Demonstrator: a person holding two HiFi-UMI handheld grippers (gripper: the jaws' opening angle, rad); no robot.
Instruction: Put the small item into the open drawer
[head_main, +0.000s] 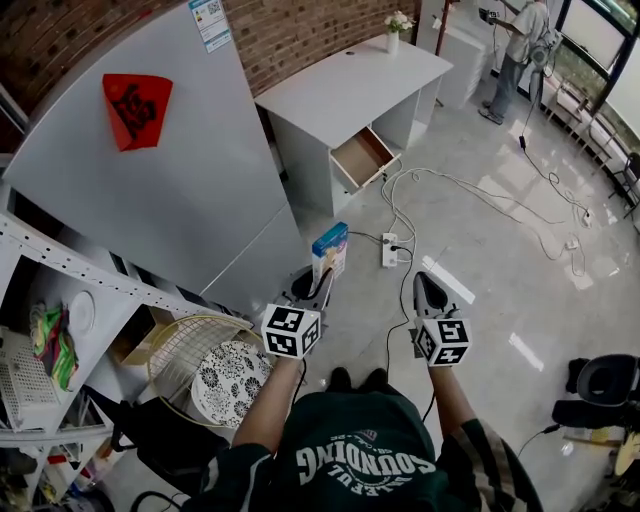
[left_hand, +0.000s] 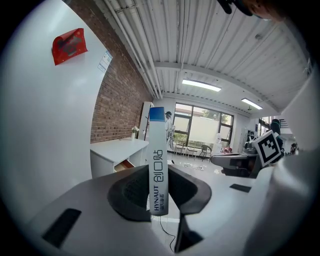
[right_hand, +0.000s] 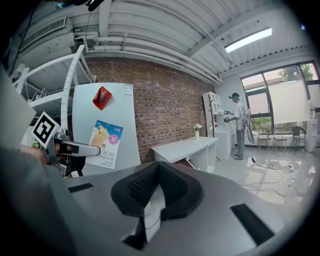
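Both arms reach out from the body, side by side, and each gripper tips a little down toward the floor. The left gripper (head_main: 315, 283) has its jaws clamped on the small box (head_main: 330, 250), gripping its two wide faces near the bottom end. The box stands up tall between the pads, with its long side up and down and its blue end on top. Its thin white edge faces the left gripper view, and black letters run up that edge: "HYNAUT". In the right gripper view its wide face shows a picture and the word "Bandage", which looks upside down. The right gripper (head_main: 428, 290) has its jaws together, with nothing between them.

Past the box, a white power strip (head_main: 389, 250) lies on the shiny floor (head_main: 480, 230). Farther on is the open drawer (head_main: 362, 157) - it sticks out from the front of the white desk (head_main: 350, 85), under the near end of the top. It is well apart from the box.
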